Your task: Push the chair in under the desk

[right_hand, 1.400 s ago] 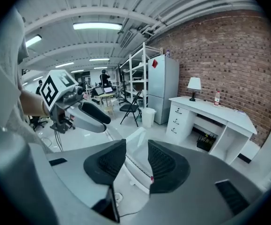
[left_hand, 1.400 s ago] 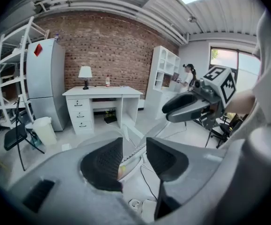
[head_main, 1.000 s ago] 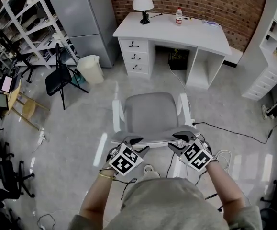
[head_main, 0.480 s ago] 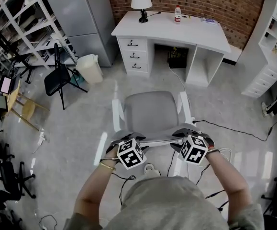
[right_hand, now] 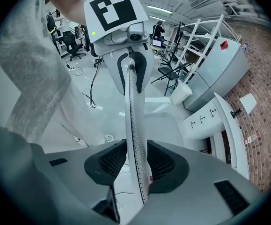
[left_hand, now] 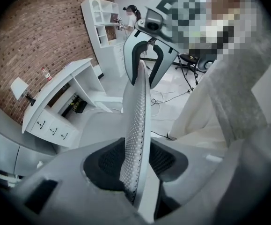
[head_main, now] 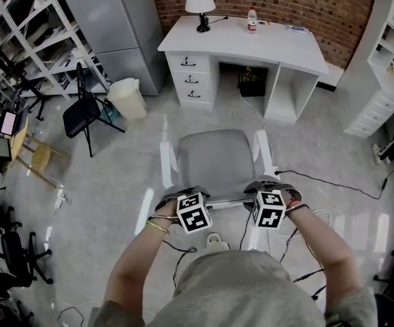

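Gripping is the step in hand; the push itself has not begun. The left hand-held gripper (left_hand: 136, 163) has just been closing its jaws. The mesh back of the chair (head_main: 214, 159) stands between its pads, which look to touch it on both sides. The right hand-held gripper (right_hand: 136, 165) is clamped on the same top edge, further along.

The chair stands on the floor well apart from the surface (head_main: 251, 43), its seat facing the kneehole and roughly in line with it.

Next, I judge, comes a straight, even shove from both hands, so the chair rolls forward without swinging toward the drawers (head_main: 192, 80). A cable (head_main: 254, 118) trails over the floor from the kneehole toward the chair and could snag a wheel. A dark box (head_main: 253, 85) sits deep in the opening.
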